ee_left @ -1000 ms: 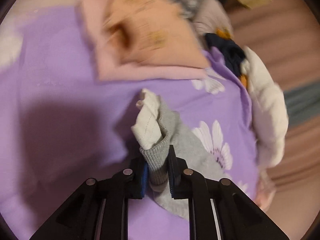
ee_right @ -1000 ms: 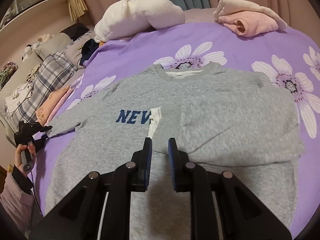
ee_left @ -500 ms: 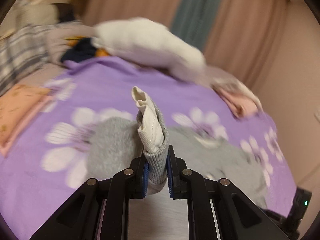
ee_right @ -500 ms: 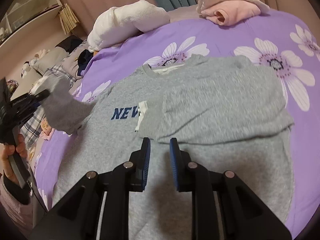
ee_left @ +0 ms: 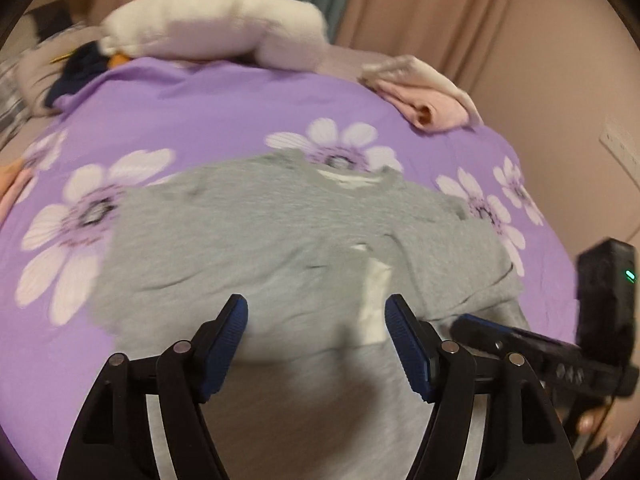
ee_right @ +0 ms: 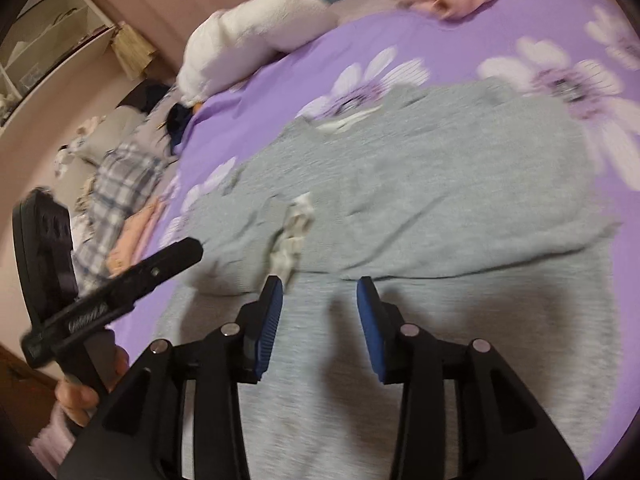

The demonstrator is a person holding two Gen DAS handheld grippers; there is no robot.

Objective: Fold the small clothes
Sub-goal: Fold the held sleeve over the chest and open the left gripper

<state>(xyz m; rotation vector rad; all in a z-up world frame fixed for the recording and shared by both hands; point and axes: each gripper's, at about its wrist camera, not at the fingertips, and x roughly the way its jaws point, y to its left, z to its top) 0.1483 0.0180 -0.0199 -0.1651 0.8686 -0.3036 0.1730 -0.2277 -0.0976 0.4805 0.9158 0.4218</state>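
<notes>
Since a second ago: the left gripper (ee_left: 316,332) has swung in from the side of the bed and let go of the sleeve cuff it was carrying. Its jaws have just been opening and now stand wide, nothing between the blue pads. The left sleeve now lies folded across the chest of the grey sweatshirt (ee_left: 256,236), covering the blue lettering seen earlier. Right gripper (ee_right: 320,312) has hardly shifted place; its jaws have also just been opening, released, empty, hovering over the lower part of the sweatshirt.

Sweatshirt lies flat, front up, on the purple daisy-print bedspread (ee_left: 208,112), neckline toward the far side. Both sleeves are folded inward over the body; their cuffs (ee_right: 294,232), showing white lining, meet near the middle, just ahead of both grippers.

In the right wrist view the left gripper shows at lower left, held by a hand (ee_right: 86,388). In the left wrist view the right gripper (ee_left: 472,326) sits at the right edge, a green light on its body.

Around: white fluffy bundle (ee_left: 216,24) at the far edge of the bed, folded pink garment (ee_left: 424,100) at far right, plaid cloth (ee_right: 120,184) and peach fabric off the left side. Both views motion-blurred.
</notes>
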